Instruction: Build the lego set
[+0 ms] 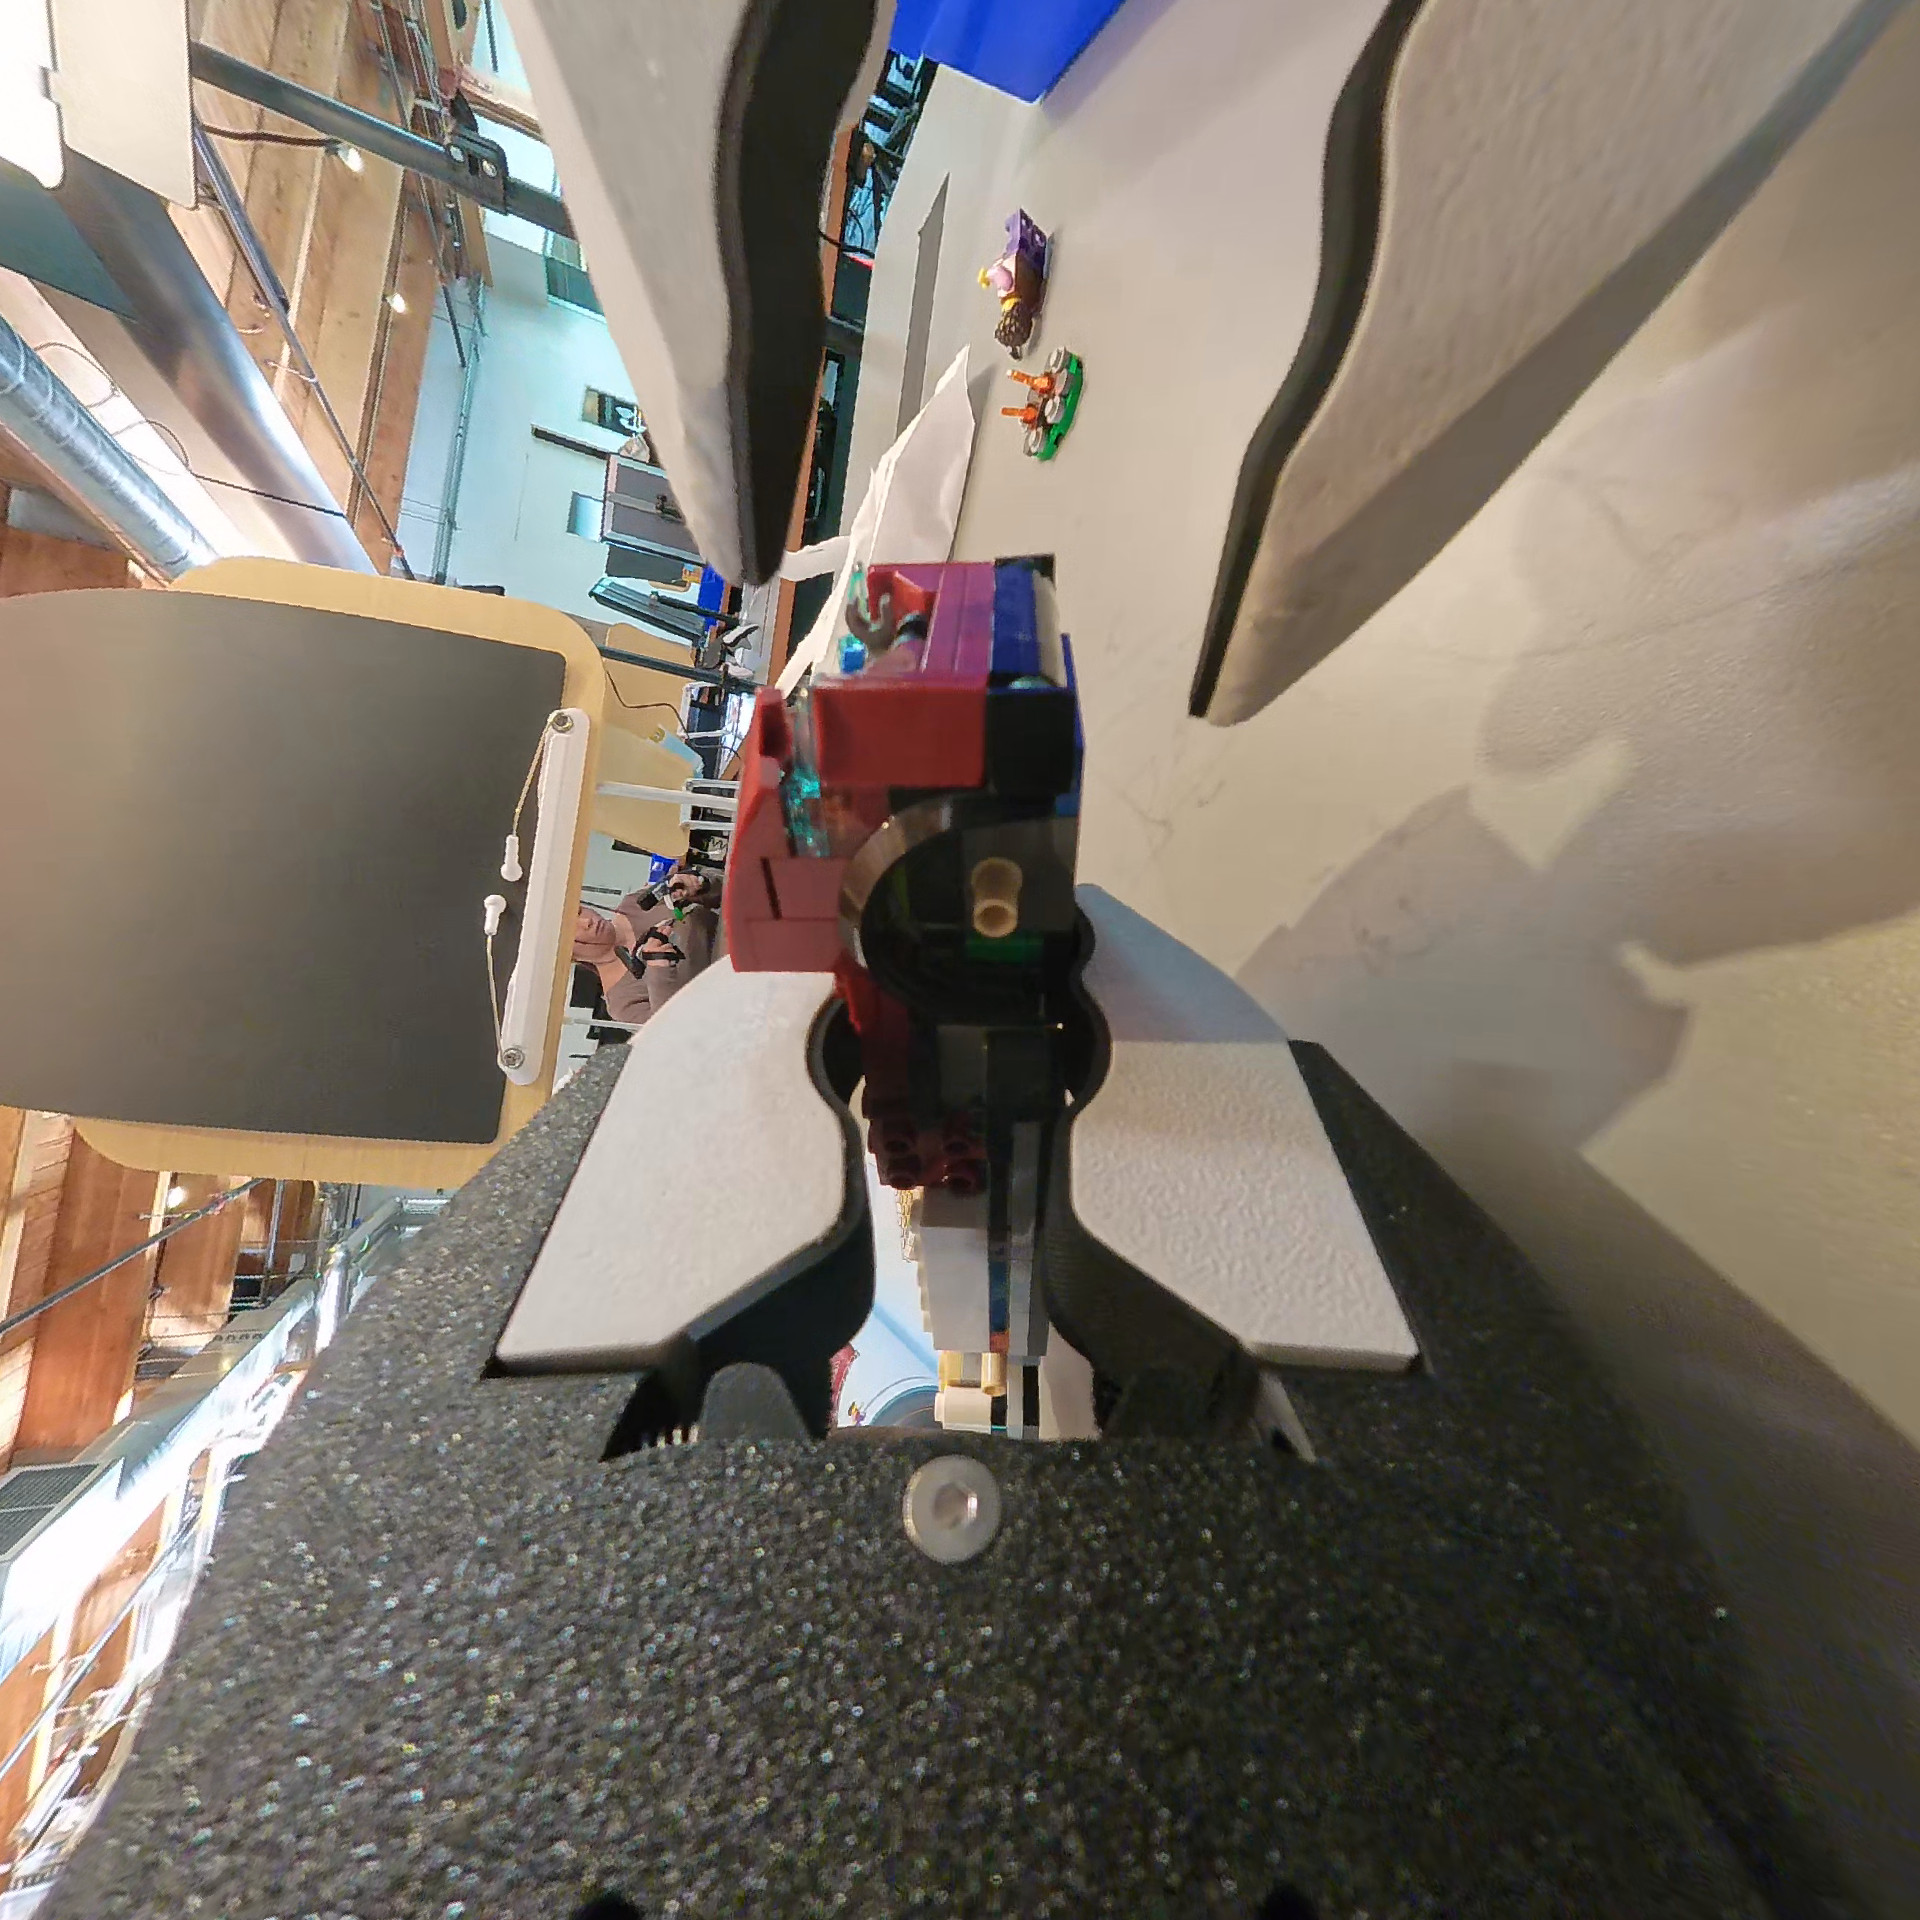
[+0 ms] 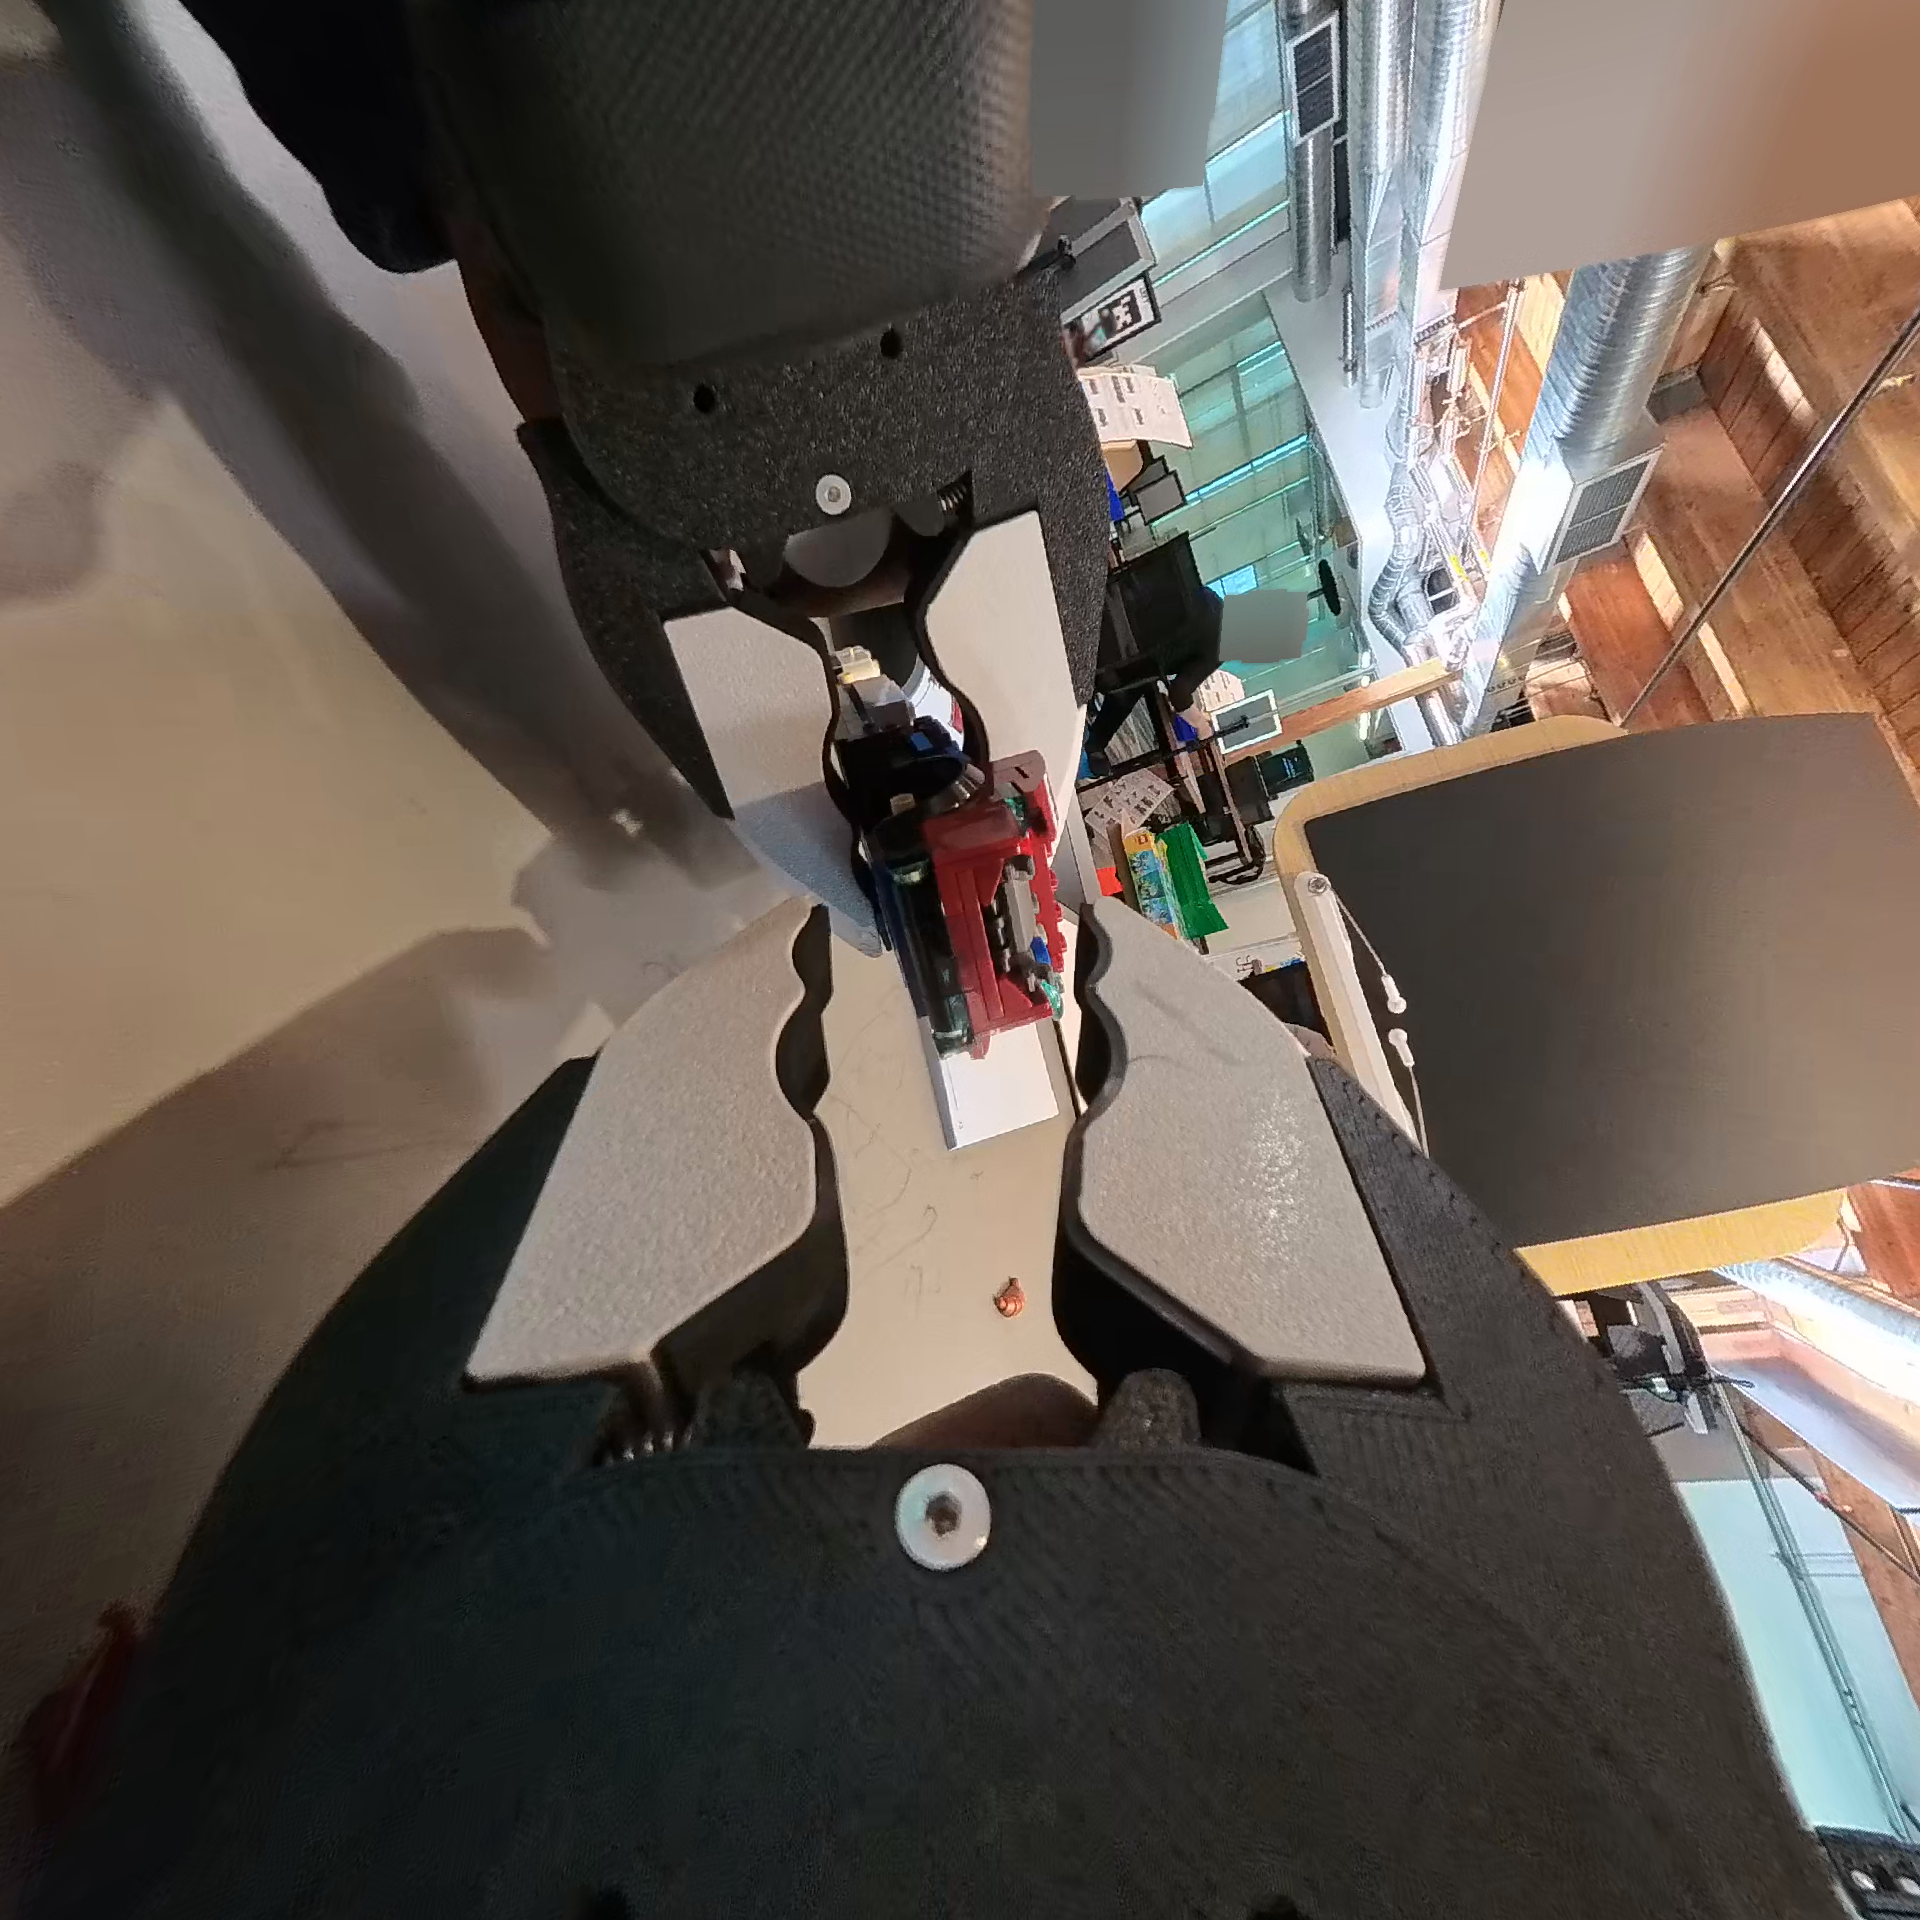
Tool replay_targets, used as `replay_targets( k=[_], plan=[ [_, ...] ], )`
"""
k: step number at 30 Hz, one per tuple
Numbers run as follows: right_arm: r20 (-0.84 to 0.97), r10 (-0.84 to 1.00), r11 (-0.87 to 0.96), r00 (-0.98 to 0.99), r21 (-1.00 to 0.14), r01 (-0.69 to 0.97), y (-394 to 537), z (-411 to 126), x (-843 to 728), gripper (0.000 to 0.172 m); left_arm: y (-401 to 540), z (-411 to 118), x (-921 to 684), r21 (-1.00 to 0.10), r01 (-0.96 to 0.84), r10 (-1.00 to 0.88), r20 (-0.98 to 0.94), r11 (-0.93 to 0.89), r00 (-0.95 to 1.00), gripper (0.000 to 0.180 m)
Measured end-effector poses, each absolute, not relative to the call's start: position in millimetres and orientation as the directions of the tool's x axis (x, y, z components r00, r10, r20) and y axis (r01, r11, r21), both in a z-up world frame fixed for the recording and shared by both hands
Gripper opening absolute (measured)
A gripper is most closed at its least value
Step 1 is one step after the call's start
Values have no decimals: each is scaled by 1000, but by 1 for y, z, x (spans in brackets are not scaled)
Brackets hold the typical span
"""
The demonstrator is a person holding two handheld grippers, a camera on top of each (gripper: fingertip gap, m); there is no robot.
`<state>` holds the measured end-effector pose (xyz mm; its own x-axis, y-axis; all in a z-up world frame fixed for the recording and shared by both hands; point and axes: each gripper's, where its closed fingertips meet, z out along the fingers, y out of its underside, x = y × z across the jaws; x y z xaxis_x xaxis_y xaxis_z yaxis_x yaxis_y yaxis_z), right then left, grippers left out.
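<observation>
Your left gripper (image 1: 961,997) is clamped on the dark rear end of a red, black and blue brick-built model (image 1: 914,790), held up beside the white table (image 1: 1351,831). Your right gripper (image 2: 945,935) stands spread around the model's red front, pads clear of it, nothing gripped

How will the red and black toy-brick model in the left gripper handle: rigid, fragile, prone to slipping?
The brick model is probably rigid yet fragile: many small clipped parts could pop off. Held between the left gripper's fingers at its narrow end, its bulk overhangs, so it may pivot.
</observation>
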<state>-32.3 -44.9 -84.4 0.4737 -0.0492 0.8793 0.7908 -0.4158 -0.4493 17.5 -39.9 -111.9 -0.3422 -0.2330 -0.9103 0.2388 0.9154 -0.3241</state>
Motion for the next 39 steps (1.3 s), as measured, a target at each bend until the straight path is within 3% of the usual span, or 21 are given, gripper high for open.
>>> replay_targets(
  k=[15, 22, 26, 33, 39],
  plan=[
    [885, -70, -441, 461, -442, 781, -52, -77, -24, 43, -37, -112, 21, -297, 252, -208, -922, 921, -326, 36],
    [862, -128, -642, 491, -449, 621, -105, -75, 8, 39, -55, -112, 8, -189, 370, -84, -956, 910, -281, 36],
    [765, -73, -753, 640, -463, 468, -150, -114, -3, 38, -68, -112, 2, -117, 420, -19, -973, 900, -231, 36],
    [433, -46, -736, 900, -625, 263, -176, -147, -53, 35, -78, -116, -3, -73, 460, 25, -979, 885, -203, 36],
    [423, 18, -781, 906, -560, 277, -172, -165, -53, 31, -81, -115, -6, -63, 473, 34, -981, 879, -192, 36]
  ],
)
